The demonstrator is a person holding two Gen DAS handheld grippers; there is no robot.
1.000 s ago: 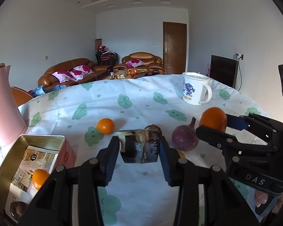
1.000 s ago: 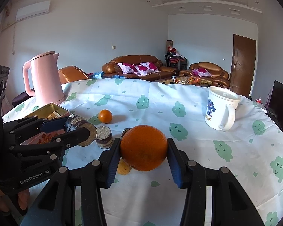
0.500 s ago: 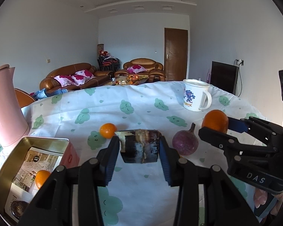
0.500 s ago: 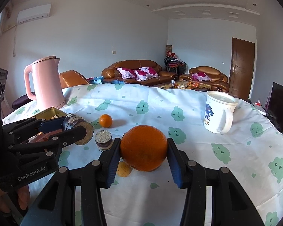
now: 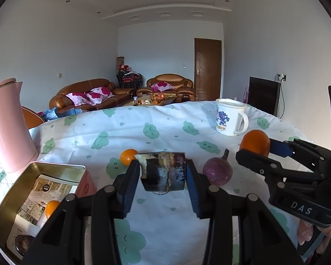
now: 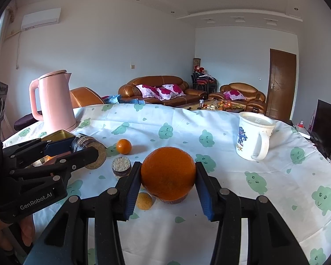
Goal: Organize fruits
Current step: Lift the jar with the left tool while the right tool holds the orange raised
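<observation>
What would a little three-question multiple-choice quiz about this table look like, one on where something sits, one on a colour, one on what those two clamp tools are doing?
1. Where does the open tin box lie?
A. On the sofa
B. Just in front of the kettle
C. Under the mug

2. What colour is the kettle?
A. Pink
B. Green
C. Black

3. What is the right gripper doing?
A. Hanging open with nothing in it
B. Lifting the mug
C. Clamping a big orange between its fingers

Answers:
1 B: in the left wrist view the gold tin sits on the tablecloth close before the kettle, with a small orange fruit inside.
2 A: its body and lid are pale pink in both views.
3 C: both blue pads press the orange's sides; the left gripper likewise holds a dark stubby cylinder.
</observation>
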